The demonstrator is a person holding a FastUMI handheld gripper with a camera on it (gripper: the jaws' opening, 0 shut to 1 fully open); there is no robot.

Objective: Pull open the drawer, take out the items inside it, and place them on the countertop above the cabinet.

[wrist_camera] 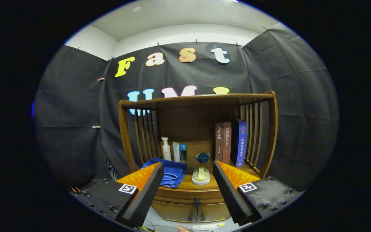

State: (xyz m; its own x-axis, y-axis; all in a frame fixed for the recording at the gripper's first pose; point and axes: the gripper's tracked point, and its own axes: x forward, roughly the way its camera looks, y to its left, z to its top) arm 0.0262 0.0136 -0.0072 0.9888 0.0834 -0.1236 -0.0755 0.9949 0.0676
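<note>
Facing the wooden cabinet (198, 135) with the gripper (188, 190) spread wide and holding nothing.

In the gripper view, the closed drawer (188, 195) with one dark knob (197, 201) sits between the fingers, just under the countertop (188, 184). On the countertop are one folded blue towel (170, 173), three bottles (174, 150), one blue lidded cup (203, 157), one pale soap dish (201, 175) and three upright books (230, 142). Two small doors (192, 213) are below the drawer.

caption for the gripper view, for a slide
Open gripper faces a wooden cabinet with its drawer shut.
</note>
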